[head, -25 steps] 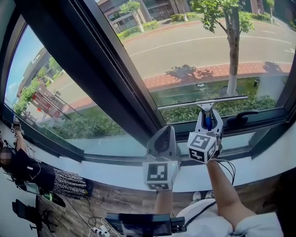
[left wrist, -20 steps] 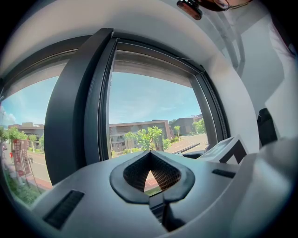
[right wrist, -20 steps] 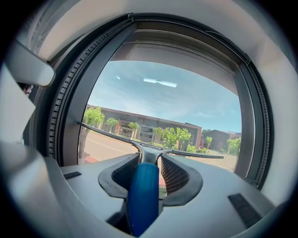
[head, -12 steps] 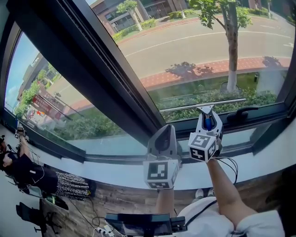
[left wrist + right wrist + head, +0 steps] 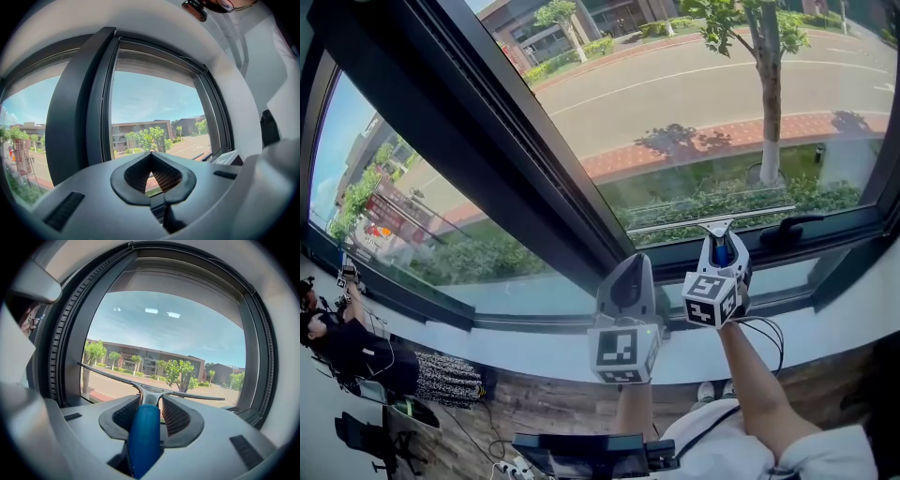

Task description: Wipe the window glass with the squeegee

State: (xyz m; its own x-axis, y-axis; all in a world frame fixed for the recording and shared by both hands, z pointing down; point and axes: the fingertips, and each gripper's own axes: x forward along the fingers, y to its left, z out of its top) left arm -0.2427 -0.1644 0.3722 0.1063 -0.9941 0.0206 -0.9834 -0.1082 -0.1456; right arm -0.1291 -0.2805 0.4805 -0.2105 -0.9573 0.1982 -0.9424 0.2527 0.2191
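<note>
Indoors, upstairs, office-like: big dark-framed window [image 5: 511, 155] over a street [image 5: 675, 94], white sill [image 5: 520, 345], wood floor [image 5: 539, 403], trailing cables [image 5: 473, 441].

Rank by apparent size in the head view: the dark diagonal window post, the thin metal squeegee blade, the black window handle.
1. The dark diagonal window post, clearly largest.
2-3. The thin metal squeegee blade and the black window handle: blade much longer, handle thicker; too close to rank.
</note>
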